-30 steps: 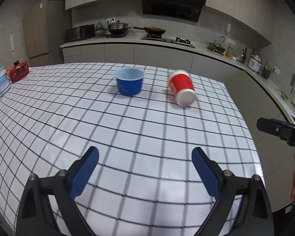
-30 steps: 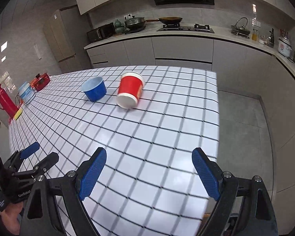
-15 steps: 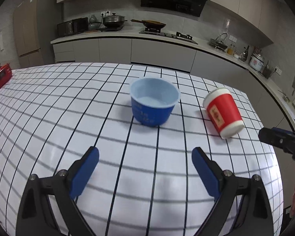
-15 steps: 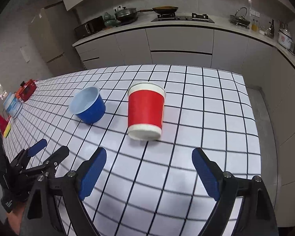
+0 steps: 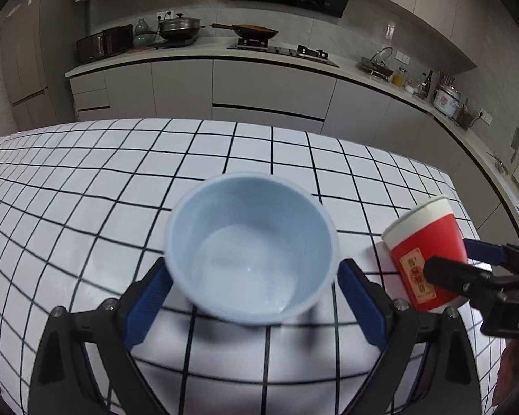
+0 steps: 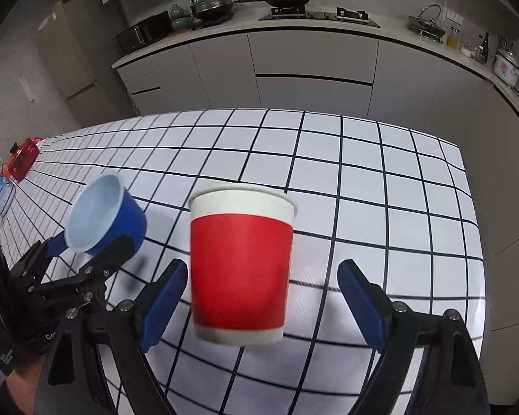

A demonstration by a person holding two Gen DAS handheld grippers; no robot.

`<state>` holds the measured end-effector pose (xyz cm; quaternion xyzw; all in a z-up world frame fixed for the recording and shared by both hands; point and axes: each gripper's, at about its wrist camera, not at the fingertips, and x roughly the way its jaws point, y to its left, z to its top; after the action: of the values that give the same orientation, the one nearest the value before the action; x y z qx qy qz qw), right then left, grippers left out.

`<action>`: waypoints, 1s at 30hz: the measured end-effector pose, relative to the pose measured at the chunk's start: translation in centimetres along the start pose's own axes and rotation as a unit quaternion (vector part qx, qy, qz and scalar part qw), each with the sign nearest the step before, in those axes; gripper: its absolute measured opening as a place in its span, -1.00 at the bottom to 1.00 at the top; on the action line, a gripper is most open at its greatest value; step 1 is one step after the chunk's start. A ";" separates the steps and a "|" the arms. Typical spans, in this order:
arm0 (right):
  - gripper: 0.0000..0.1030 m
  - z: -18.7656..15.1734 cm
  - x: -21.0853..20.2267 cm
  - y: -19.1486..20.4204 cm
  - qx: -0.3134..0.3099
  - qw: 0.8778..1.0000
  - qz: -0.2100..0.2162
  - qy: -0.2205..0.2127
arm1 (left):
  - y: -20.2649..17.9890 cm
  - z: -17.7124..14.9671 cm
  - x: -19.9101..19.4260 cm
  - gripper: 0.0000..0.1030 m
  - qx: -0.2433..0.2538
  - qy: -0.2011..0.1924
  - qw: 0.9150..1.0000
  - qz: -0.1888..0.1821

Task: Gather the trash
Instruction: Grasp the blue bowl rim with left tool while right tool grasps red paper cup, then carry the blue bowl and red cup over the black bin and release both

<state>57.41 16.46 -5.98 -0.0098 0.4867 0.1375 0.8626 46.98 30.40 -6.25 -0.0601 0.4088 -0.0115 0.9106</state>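
- Blue bowl (image 5: 251, 247) is sitting upright between the wide-open fingers of the left gripper (image 5: 252, 297); its blue outer wall is showing only in the right wrist view.
- Red paper cup (image 6: 240, 266) is lying on its side between the spread, empty fingers of the right gripper (image 6: 263, 297).
- Both are resting on a black-gridded white table (image 6: 380, 186) facing kitchen counters (image 5: 259, 65).
- Cup's yellow label is showing in the left view, unreadable.

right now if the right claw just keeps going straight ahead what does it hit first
The red paper cup. It lies on its side between the right claw's open fingers, base toward the camera. Beyond it lies only checked tablecloth, though how near the cup sits is hard to judge.
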 end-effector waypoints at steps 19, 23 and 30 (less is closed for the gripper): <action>0.13 -0.6 -2.9 -0.7 -0.008 0.999 0.028 -0.035 | -0.6 -0.4 -3.4 0.50 -0.003 -0.011 1.000 -0.027; 0.13 -1.7 -5.5 -1.3 -0.009 0.998 0.035 -0.049 | -1.9 -1.3 -5.9 0.50 -0.002 -0.026 0.999 -0.028; 0.13 -4.6 -9.8 -2.4 -0.014 0.997 0.045 -0.067 | -3.5 -3.0 -9.3 0.50 -0.011 -0.042 0.999 -0.024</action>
<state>49.35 11.23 -0.45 0.0097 0.4256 0.1835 0.8860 38.66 27.29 -0.87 -0.0801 0.3688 -0.0261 0.9257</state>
